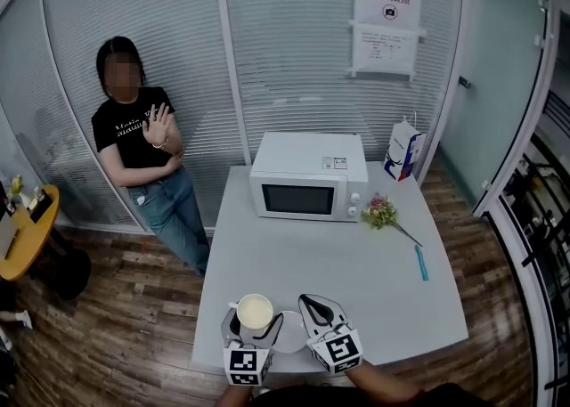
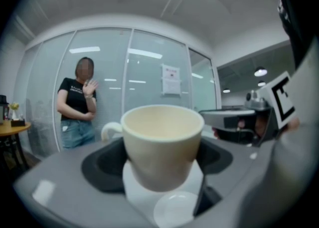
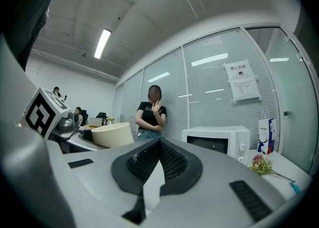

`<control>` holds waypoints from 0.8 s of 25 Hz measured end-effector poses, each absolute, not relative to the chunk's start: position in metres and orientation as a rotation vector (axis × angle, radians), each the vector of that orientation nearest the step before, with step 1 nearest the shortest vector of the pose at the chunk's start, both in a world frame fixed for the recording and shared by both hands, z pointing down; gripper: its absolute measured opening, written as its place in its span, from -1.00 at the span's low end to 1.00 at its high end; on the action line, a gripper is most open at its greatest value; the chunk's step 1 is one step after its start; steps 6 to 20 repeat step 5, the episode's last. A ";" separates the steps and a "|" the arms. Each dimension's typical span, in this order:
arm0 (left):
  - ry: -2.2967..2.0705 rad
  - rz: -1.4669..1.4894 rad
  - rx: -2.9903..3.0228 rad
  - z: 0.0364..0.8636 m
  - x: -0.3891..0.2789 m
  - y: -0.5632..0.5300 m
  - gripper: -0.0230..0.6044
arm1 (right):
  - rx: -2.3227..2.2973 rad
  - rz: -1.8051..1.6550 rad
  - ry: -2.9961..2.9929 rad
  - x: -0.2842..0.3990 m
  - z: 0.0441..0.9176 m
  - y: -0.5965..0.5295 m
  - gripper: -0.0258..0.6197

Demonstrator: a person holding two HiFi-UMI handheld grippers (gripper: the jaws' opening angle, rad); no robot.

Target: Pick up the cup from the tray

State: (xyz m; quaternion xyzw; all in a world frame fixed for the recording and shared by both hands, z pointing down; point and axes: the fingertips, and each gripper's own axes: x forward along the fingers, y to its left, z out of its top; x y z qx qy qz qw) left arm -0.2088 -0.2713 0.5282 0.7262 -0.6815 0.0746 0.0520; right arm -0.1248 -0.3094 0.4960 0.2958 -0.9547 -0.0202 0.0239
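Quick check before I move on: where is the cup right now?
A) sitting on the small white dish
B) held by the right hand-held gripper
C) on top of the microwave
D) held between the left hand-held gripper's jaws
D: the left gripper view shows the cup clamped between the jaws of the left hand-held gripper, while the right hand-held gripper is shut on nothing.

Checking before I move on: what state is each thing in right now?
Cup: upright, empty, gripped, apparently clear of the tray.
Left gripper: shut on the cup.
Right gripper: shut, holding nothing.
Tray: on the table, nothing on it.
Microwave: door closed.
Paper bag: standing upright.
Flowers: lying on the table.
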 end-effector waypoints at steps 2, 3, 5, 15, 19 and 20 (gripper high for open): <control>-2.069 0.227 2.208 0.529 -0.209 -0.270 0.42 | 0.916 -0.060 -2.956 -0.126 0.496 -0.308 -0.91; -2.067 0.227 2.208 0.529 -0.209 -0.270 0.42 | 0.917 -0.059 -2.957 -0.126 0.497 -0.307 -0.91; -2.062 0.226 2.209 0.529 -0.209 -0.268 0.42 | 0.918 -0.055 -2.957 -0.127 0.497 -0.305 -0.91; -2.062 0.226 2.209 0.529 -0.209 -0.268 0.42 | 0.918 -0.055 -2.957 -0.127 0.497 -0.305 -0.91; -2.062 0.226 2.209 0.529 -0.209 -0.268 0.42 | 0.918 -0.055 -2.957 -0.127 0.497 -0.305 -0.91; -2.062 0.226 2.209 0.529 -0.209 -0.268 0.42 | 0.918 -0.055 -2.957 -0.127 0.497 -0.305 -0.91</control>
